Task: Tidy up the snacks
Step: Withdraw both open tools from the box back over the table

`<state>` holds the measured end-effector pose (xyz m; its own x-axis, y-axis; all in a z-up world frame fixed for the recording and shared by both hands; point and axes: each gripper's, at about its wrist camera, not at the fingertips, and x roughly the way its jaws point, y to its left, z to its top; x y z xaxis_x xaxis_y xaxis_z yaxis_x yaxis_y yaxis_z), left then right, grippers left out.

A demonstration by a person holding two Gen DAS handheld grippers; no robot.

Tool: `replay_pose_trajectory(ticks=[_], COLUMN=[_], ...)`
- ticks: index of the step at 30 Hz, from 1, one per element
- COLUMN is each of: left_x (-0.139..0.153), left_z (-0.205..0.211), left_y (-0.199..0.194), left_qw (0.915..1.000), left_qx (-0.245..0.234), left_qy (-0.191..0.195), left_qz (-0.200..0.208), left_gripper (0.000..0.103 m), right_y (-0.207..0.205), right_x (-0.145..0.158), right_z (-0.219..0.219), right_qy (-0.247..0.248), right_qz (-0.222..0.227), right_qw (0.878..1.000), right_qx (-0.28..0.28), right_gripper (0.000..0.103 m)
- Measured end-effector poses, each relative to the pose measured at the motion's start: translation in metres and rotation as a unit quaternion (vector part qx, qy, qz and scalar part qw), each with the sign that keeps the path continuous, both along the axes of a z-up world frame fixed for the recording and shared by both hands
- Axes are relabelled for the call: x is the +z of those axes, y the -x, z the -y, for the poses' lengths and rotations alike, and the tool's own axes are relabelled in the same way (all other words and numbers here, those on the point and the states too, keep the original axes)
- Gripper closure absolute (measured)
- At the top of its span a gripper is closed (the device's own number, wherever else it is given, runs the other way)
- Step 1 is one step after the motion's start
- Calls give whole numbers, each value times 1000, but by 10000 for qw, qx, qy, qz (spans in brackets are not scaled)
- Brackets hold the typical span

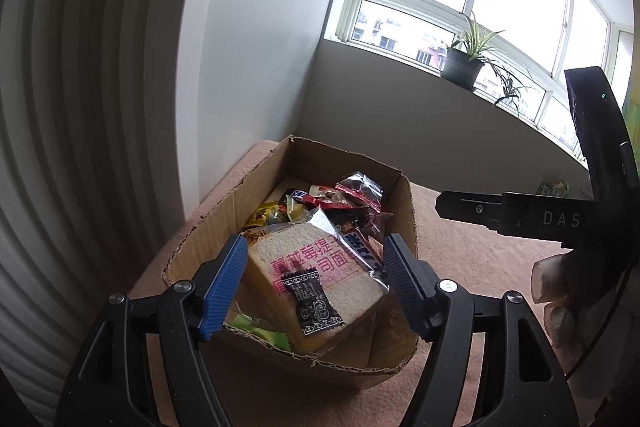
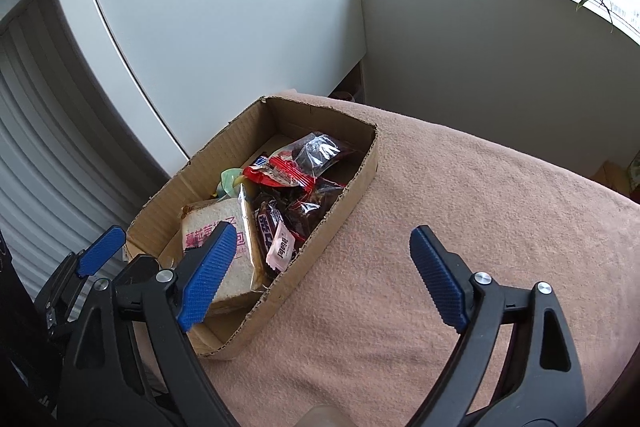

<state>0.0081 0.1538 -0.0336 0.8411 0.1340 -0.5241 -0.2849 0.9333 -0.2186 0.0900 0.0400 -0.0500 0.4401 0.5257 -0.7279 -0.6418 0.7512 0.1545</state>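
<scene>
An open cardboard box sits on a pink cloth and holds several snacks. A wrapped slice of bread lies at its near end with a small black sachet on top. Behind it lie a chocolate bar, a pink sachet, a red packet and a clear bag. My left gripper hovers open above the bread, its pads clear of it. My right gripper is open over the cloth beside the box, with nothing between its fingers.
The pink cloth covers the surface to the right of the box. A white cabinet stands right behind the box, with a ribbed white panel to the left. A potted plant sits on the window sill. A gloved hand holds the right tool.
</scene>
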Motion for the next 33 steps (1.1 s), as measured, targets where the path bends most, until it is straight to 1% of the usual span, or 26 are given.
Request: replay_pose_trajectory(ticks=[2, 5, 7, 13, 17, 20, 21, 29, 33], left_x=[2, 5, 6, 2, 1, -2, -2, -4, -5], left_z=[6, 14, 19, 34, 42, 44, 45, 45, 45], left_y=[1, 4, 6, 11, 19, 22, 22, 27, 25], left_qw=[10000, 10000, 9999, 9996, 9994, 9994, 9993, 9981, 9973], left_qx=[9, 10, 13, 54, 116, 158, 184, 437, 543], left_qy=[-51, -87, -136, -233, -310, -304, -312, -425, -484], left_qz=[-24, -24, -40, -117, -70, -81, -87, -77, -84], left_gripper=[27, 25, 24, 24, 24, 24, 24, 24, 24], right_y=[6, 17, 25, 51, 74, 88, 91, 103, 97], right_x=[0, 0, 2, 5, 3, 0, -1, -2, -4], right_z=[8, 20, 30, 59, 76, 84, 86, 89, 88], right_qy=[3, 13, -65, -286, -338, -334, -361, -479, -629], right_qz=[117, 357, 487, 800, 1153, 1476, 1570, 2027, 2066], right_qw=[9999, 9993, 9987, 9962, 9924, 9878, 9862, 9775, 9759], right_qx=[-16, -56, -94, -192, -254, -365, -389, -349, -305], right_gripper=[12, 12, 12, 12, 12, 0, 0, 0, 0])
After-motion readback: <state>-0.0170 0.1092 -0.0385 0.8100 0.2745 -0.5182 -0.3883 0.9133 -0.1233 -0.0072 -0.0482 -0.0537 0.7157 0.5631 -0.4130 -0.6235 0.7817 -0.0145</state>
